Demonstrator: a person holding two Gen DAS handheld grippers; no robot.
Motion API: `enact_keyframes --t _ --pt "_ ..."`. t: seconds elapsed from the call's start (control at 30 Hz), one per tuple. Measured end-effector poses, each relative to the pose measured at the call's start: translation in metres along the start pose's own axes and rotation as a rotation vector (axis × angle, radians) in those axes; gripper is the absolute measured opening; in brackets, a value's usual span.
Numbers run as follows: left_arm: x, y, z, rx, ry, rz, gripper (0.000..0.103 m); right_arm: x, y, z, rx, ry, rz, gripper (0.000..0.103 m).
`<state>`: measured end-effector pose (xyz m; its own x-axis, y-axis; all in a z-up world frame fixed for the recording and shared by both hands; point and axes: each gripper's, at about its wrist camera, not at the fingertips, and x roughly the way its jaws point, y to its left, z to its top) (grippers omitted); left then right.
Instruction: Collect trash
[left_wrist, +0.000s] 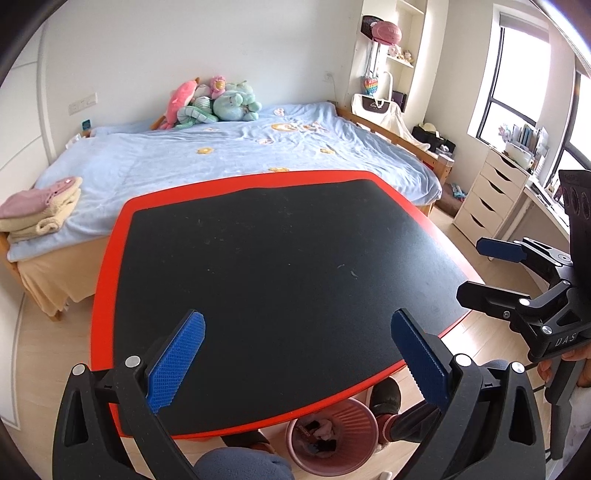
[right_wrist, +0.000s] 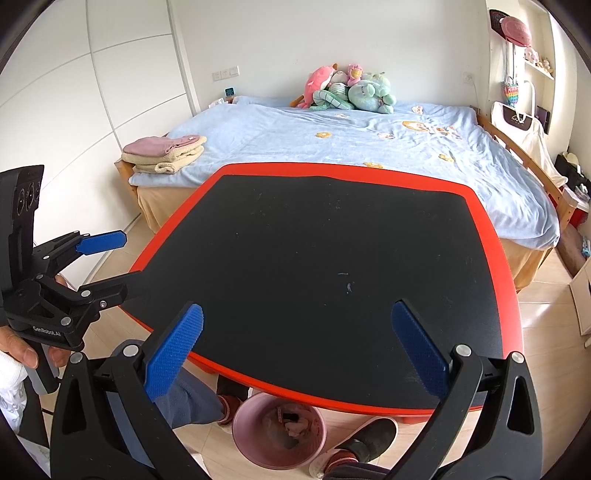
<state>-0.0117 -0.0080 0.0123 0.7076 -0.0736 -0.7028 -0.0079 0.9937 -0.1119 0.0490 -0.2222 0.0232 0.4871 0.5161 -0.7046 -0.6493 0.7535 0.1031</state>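
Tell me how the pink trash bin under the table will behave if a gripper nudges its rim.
The pink trash bin looks like thin ribbed plastic, so probably light and apt to slide on the smooth wood floor. It seems only partly filled with soft scraps, so it may tip. The rim would likely flex.

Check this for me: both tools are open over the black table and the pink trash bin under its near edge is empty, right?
Not quite. The pink trash bin is not empty: the right wrist view shows crumpled trash inside it. The rest holds: the left tool and right tool are both open over the black table, with the bin under its near edge.
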Motion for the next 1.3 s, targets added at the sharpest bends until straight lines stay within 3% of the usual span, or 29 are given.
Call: enact_keyframes --t 1.3 --pt "-0.0015 -0.0070 -0.0039 0.008 0.009 -0.017 0.097 -0.0046 -0.0019 -0.0007 -0.007 0.005 -0.015 0.100"
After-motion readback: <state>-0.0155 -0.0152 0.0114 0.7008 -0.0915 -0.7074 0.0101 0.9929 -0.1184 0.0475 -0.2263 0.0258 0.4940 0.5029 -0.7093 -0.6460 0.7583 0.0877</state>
